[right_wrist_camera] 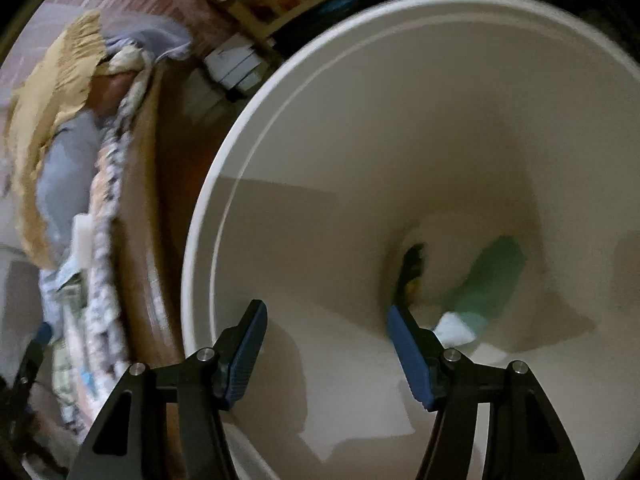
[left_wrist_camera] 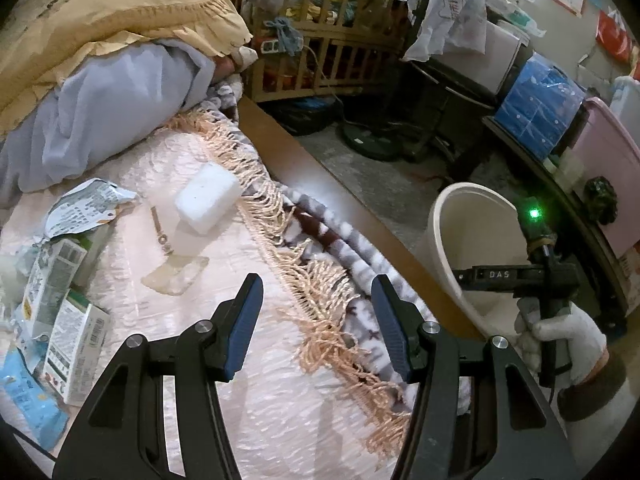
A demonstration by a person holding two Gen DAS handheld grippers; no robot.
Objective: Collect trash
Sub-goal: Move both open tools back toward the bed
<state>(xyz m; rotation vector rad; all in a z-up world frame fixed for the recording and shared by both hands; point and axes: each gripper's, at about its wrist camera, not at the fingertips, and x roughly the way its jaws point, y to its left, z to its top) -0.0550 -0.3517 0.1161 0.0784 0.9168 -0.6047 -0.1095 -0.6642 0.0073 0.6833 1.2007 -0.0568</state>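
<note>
Cluttered, dim bedroom, with a pink fringed bed cover (left_wrist_camera: 240, 360) spread across the left wrist view. Hovered the left gripper (left_wrist_camera: 316, 320) over that cover at 6 o'clock, jaws spread, nothing between them. Pointed the right gripper (right_wrist_camera: 326, 336) down into the cream bin (right_wrist_camera: 320, 220) standing on the floor beside the bed, jaws likewise spread and empty. Found some trash already at the bin's bottom, around 4 o'clock in the right wrist view: a green piece (right_wrist_camera: 492, 276), a white scrap (right_wrist_camera: 452, 328) and something dark (right_wrist_camera: 412, 268), too blurred to name. Judged the task partly done. Left lying on the cover: a white foam block (left_wrist_camera: 208, 198) near centre, a clear plastic piece (left_wrist_camera: 176, 276) just below it, a torn printed wrapper (left_wrist_camera: 88, 204) at 9 o'clock, two cartons (left_wrist_camera: 76, 344) and a blue packet (left_wrist_camera: 24, 404) toward 8 o'clock. Reckoned the larger share not yet collected.
</note>
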